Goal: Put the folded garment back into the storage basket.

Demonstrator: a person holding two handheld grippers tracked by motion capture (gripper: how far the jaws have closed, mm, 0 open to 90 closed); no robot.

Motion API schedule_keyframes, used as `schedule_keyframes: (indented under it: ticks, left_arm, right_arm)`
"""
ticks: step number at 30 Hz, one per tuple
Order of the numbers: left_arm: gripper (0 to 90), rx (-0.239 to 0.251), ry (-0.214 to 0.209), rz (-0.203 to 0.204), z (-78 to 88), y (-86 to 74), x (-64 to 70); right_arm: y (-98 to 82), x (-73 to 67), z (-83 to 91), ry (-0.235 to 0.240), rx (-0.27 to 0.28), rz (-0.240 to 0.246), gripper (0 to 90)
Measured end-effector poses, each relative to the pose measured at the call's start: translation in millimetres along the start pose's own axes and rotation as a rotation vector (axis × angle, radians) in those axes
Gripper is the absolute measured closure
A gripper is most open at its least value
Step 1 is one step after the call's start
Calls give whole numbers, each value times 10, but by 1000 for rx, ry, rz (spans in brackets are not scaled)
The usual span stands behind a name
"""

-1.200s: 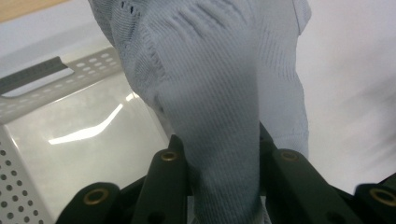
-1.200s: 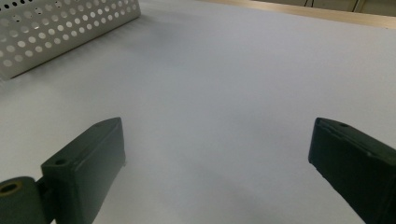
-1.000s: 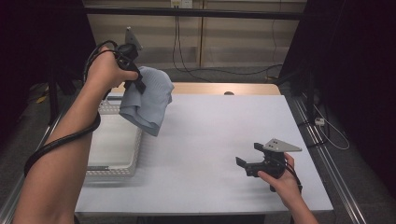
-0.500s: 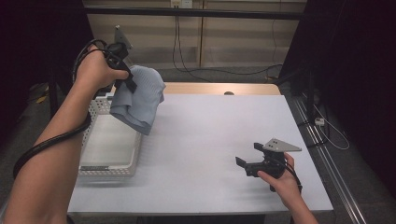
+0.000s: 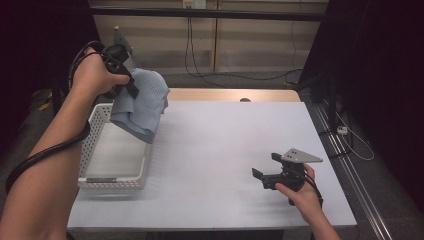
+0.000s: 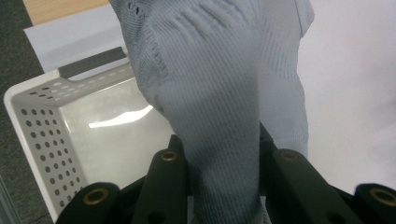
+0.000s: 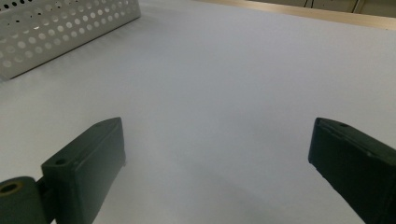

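Left gripper [image 5: 131,90] raised over far left of table [image 5: 220,150], jaws clamped on grey-blue knit cloth [image 5: 141,102]; cloth hangs bunched in air above far right corner of white perforated basket [image 5: 97,125], lower edge near basket rim

Right gripper [image 5: 263,172] low over table near right front, jaws spread wide, nothing between them, well apart from cloth

You won't find anything readable here, no text, labels, brand marks or numbers. Nothing's printed on any surface you can see.
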State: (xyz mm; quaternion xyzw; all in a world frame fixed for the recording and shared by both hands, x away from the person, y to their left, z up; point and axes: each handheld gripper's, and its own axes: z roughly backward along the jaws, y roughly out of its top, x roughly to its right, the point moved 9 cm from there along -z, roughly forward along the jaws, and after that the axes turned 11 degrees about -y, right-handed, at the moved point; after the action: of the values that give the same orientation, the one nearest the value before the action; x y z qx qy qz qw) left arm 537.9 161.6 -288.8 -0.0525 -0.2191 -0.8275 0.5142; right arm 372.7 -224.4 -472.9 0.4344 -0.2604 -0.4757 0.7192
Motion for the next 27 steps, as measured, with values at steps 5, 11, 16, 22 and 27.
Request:
schedule_keyframes:
  ticks: [5,11,16,22,27]
  left_arm:
    - [747,5,17,4,37,-15,-41]
    - [746,4,18,14,19,-69,-121]
    - [746,-8,21,23,-6,-120,-174]
    - [746,-17,18,33,-42,-179,-223]
    - [746,-23,17,41,-79,-226,-264]
  right_arm:
    - [-6,0,-4,0,-2,0,38]
    - [-1,-6,-2,0,-1,3,38]
    - [0,-5,-2,0,-1,1,38]
    - [-2,-10,-5,0,-2,3,38]
    - [-1,-13,-1,0,-3,3,38]
